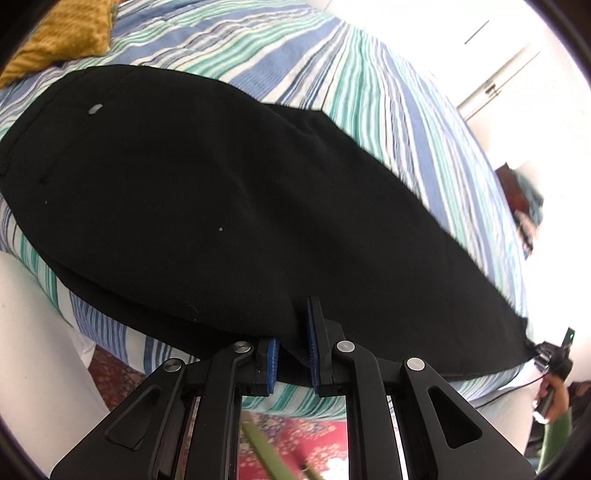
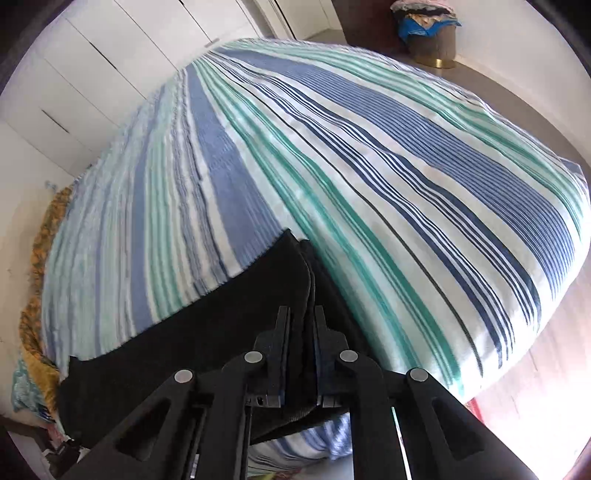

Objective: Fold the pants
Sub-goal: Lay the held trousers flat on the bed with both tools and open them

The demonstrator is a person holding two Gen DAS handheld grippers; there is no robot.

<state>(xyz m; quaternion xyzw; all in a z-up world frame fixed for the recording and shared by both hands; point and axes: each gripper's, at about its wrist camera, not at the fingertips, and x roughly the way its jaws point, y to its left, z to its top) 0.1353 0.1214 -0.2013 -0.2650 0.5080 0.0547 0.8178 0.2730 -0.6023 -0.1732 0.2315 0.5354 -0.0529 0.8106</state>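
Left wrist: left gripper [image 1: 293, 349] clamped on black pants [image 1: 221, 184] edge.
Right wrist: right gripper [image 2: 301, 354] clamped on pants hem.
Pants: atop striped bedspread [image 2: 332, 166].

Wide open striped bed [image 2: 369, 166] beyond the black pants [image 2: 207, 332], nothing lying on it out to the far edge. Yellow cushion [image 1: 62, 33] sits at the far left corner. Basket [image 2: 430, 33] stands on the floor past the bed.
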